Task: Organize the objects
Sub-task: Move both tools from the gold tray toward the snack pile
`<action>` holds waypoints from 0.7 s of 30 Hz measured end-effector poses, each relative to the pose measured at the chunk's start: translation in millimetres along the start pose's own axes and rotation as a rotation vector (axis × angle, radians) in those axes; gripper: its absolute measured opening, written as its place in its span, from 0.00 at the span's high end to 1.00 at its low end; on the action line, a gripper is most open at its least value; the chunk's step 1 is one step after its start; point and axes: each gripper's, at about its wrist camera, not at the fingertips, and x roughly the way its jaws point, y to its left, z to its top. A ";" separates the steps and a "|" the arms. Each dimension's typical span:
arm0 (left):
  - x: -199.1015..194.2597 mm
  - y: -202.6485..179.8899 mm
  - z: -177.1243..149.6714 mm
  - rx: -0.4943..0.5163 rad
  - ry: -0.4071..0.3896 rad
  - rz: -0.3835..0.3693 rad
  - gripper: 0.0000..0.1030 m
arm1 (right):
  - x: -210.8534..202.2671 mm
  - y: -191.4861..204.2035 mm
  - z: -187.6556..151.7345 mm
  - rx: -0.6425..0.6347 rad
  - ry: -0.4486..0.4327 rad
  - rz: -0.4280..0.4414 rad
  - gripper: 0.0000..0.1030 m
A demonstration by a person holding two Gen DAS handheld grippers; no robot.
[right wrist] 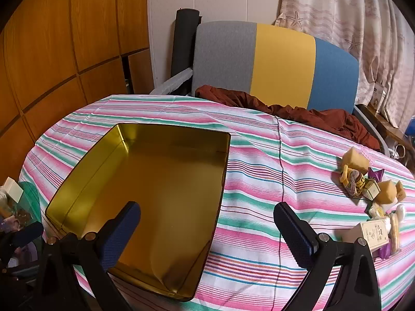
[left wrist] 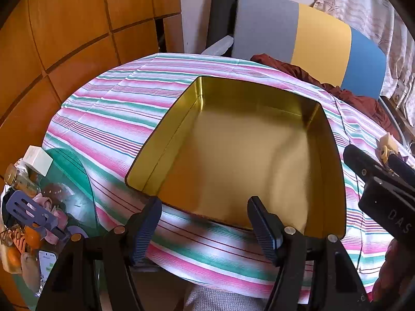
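1. A pink, green and white striped tablecloth (right wrist: 259,181) covers the table.
2. An open rectangular gold metal tin (right wrist: 155,181), empty, lies left of centre on it.
3. The left gripper (left wrist: 205,223) hangs over the tin's near edge, jaws apart, holding nothing.
4. The right gripper (right wrist: 207,230) hovers with jaws wide apart, empty.
5. A cluster of small yellow sponges and little boxes (right wrist: 373,191) lies on the cloth, well right of the tin.

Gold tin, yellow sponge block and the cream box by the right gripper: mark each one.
gold tin (right wrist: 160,194): right wrist view, bare inside floor.
yellow sponge block (right wrist: 355,158): right wrist view, its front face.
cream box (right wrist: 373,233): right wrist view, printed front face.
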 end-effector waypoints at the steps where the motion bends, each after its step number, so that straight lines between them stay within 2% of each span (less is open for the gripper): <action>1: -0.1 -0.7 0.0 0.001 -0.001 -0.002 0.32 | 0.4 0.4 0.0 0.000 0.002 0.001 0.00; 8: 3.5 -2.2 -0.5 0.008 0.008 0.003 0.32 | 0.4 -1.9 -0.8 0.004 0.002 0.003 0.00; 11: 4.8 0.4 -0.5 -0.009 0.020 -0.014 0.39 | 0.2 -3.0 -0.5 0.006 0.002 0.002 0.00; 21: 9.0 -0.4 -2.1 -0.020 0.060 -0.063 0.39 | -0.9 -3.5 -0.1 0.007 -0.002 0.007 0.00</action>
